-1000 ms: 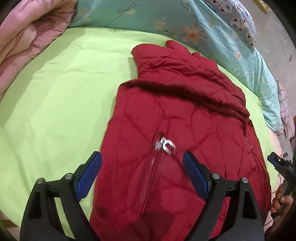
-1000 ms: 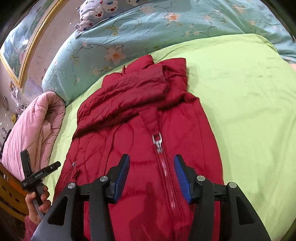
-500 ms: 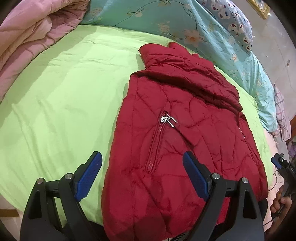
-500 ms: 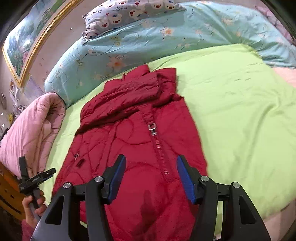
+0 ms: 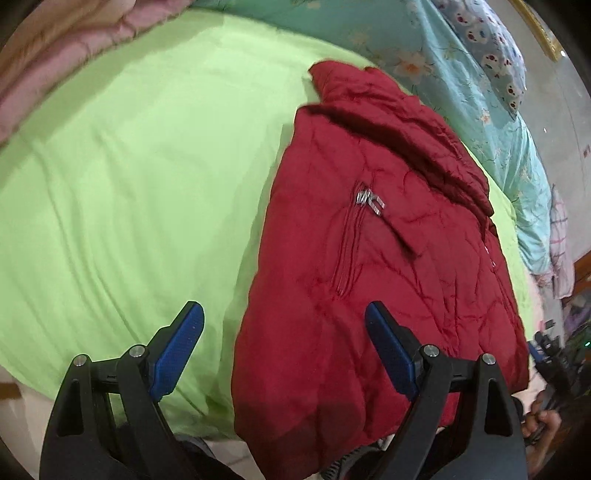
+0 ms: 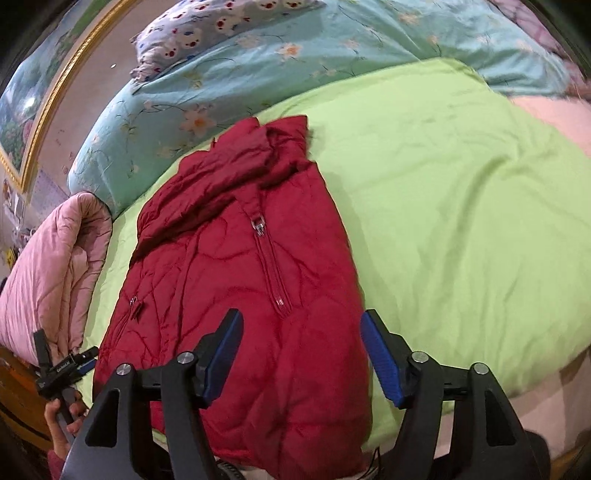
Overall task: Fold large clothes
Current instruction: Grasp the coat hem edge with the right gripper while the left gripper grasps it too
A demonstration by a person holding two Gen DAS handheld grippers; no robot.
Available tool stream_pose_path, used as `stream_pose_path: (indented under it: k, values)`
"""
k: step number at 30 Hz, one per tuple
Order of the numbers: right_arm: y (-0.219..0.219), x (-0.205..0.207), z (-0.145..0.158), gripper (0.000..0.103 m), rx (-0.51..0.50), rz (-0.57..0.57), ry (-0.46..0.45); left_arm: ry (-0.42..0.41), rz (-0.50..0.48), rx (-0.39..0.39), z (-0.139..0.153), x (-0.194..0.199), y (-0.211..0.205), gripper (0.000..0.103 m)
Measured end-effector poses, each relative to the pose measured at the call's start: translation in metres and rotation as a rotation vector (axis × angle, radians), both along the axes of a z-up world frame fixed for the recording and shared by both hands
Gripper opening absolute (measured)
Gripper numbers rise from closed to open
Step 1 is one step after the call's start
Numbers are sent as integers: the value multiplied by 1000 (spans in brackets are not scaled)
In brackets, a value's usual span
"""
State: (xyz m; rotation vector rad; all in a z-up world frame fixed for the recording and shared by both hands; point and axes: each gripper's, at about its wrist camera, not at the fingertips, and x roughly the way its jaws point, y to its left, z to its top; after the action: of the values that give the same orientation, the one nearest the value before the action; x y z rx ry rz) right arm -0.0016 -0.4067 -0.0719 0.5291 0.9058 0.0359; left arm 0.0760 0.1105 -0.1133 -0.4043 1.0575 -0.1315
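A dark red quilted jacket [image 5: 376,266] lies folded lengthwise on the green bedsheet [image 5: 129,177], collar toward the pillows, hem at the bed's near edge; it also shows in the right wrist view [image 6: 236,280]. A metal zipper pull [image 5: 369,199] lies on its front, and shows in the right wrist view [image 6: 259,226]. My left gripper [image 5: 284,350] is open and empty above the jacket's lower left edge. My right gripper [image 6: 301,354] is open and empty above the jacket's lower right part. Each gripper appears small at the edge of the other's view [image 6: 62,369].
A teal floral quilt [image 6: 258,74] and a bear-print pillow [image 6: 221,26] lie at the head of the bed. A rolled pink quilt [image 6: 51,266] lies beside the jacket. The green sheet [image 6: 461,206] stretches wide on the jacket's other side.
Both grippers have pulled back toward the bed's near edge, away from the jacket, which now looks smaller and shows its hem. The right gripper's jaws have opened wider. The jacket has not moved.
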Motion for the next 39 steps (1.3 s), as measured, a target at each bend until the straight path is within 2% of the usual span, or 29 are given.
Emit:
stream_pose_path:
  k: [3, 7, 16, 20, 21, 23, 24, 26, 28, 30, 33, 35, 36, 37, 38, 39]
  values:
    - [-2, -5, -12, 70, 35, 5, 31, 46, -12, -55, -13, -4, -3, 89]
    - [-1, -14, -25, 70, 80, 10, 63, 59, -60, -148, -20, -16, -16, 89]
    - [13, -49, -50, 72, 198, 46, 74, 16, -109, -60, -22, -56, -60, 90]
    - [20, -55, -52, 73, 182, 55, 35, -20, -120, -62, -20, -59, -68, 90]
    - [21, -55, -50, 73, 194, 62, 14, -41, -127, -68, -17, -60, -69, 86]
    - [23, -56, -44, 65, 209, 69, -32, -80, -124, -68, -8, -61, -69, 77]
    - [23, -57, -41, 62, 211, 65, -58, -90, -120, -74, -6, -61, -67, 77]
    - [19, -56, -42, 59, 236, 44, -56, -77, -118, -79, -8, -60, -65, 77]
    - [14, -56, -47, 59, 271, 20, -41, -39, -118, -66, -15, -59, -65, 77]
    - [11, -57, -51, 62, 263, -5, -14, -22, -121, -63, -18, -60, -67, 77]
    - [7, -65, -60, 62, 310, -39, 4, -25, -132, -35, -19, -64, -72, 77]
    - [8, -67, -61, 62, 299, -47, -5, -24, -136, -34, -20, -63, -77, 77]
    - [11, -66, -60, 62, 289, -37, -11, -28, -142, -35, -19, -62, -78, 75]
    - [14, -65, -58, 55, 284, -23, -19, -34, -149, -33, -18, -63, -79, 71]
    - [16, -65, -57, 41, 281, -16, -28, -38, -154, -23, -17, -62, -82, 59]
    - [18, -65, -55, 36, 281, -8, -34, -42, -156, -10, -15, -62, -83, 47]
